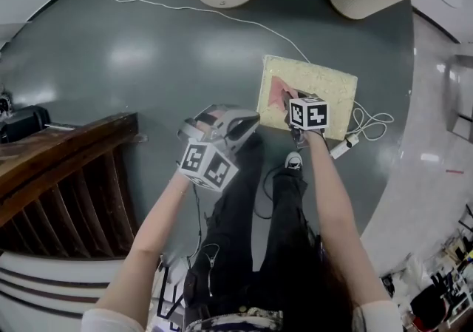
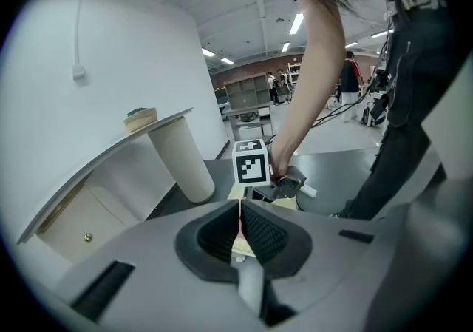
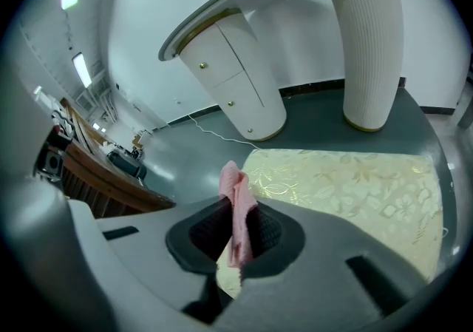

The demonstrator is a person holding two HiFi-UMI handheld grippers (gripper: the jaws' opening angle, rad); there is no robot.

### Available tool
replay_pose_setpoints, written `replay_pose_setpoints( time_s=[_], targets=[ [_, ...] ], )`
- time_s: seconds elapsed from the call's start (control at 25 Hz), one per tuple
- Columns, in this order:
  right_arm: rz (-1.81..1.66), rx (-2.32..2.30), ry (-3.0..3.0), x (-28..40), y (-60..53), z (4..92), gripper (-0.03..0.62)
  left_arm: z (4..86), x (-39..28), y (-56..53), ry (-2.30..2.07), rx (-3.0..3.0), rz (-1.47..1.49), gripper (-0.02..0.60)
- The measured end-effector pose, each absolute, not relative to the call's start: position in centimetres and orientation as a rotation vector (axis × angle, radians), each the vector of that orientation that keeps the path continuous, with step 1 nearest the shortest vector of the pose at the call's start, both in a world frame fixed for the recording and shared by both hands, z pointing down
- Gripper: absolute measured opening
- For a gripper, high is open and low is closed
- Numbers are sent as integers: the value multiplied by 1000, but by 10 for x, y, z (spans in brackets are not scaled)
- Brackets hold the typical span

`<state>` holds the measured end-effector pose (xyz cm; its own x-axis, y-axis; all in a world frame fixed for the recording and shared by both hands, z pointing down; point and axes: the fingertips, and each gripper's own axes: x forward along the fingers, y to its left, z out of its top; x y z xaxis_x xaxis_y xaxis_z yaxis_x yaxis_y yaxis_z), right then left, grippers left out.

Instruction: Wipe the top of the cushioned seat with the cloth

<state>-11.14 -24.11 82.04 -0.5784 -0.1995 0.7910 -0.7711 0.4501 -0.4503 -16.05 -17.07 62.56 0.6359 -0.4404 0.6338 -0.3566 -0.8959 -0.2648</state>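
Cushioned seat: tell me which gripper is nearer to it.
Right. The right gripper is over the cushioned seat, at its left end in the head view, shut on the pink cloth. The left gripper hangs off that end, over the floor, jaws together.

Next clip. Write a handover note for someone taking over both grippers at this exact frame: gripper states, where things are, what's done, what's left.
Right gripper: shut on the pink cloth, over the left end (head view) of the cushioned seat, which lies on the floor.
Left gripper: shut, empty, held off to the seat's left.
Done: cloth is gripped and at the seat. How much is wiped cannot be told.
Left: sweep the cloth across the rest of the top.
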Motion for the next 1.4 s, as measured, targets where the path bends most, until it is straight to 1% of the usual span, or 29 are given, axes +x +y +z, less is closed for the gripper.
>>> replay_pose_setpoints(
  time_s=[0.12, 0.24, 0.52, 0.8, 1.4],
  targets=[
    [1099, 761, -2022, -134, -230, 829, 15, 627, -174, -165, 703, -2747, -1112, 8],
    [1073, 735, -2001, -142, -225, 837, 15, 629, -182, -162, 719, -2754, -1112, 8],
    [1054, 770, -1945, -116, -226, 844, 15, 632, -183, -160, 703, -2771, -1106, 8],
    [1072, 884, -1887, -47, -234, 846, 15, 632, -154, -163, 616, -2771, -1084, 8],
    [1131, 1164, -1684, 147, -222, 842, 15, 629, -63, -161, 423, -2812, -1037, 8]
  ],
)
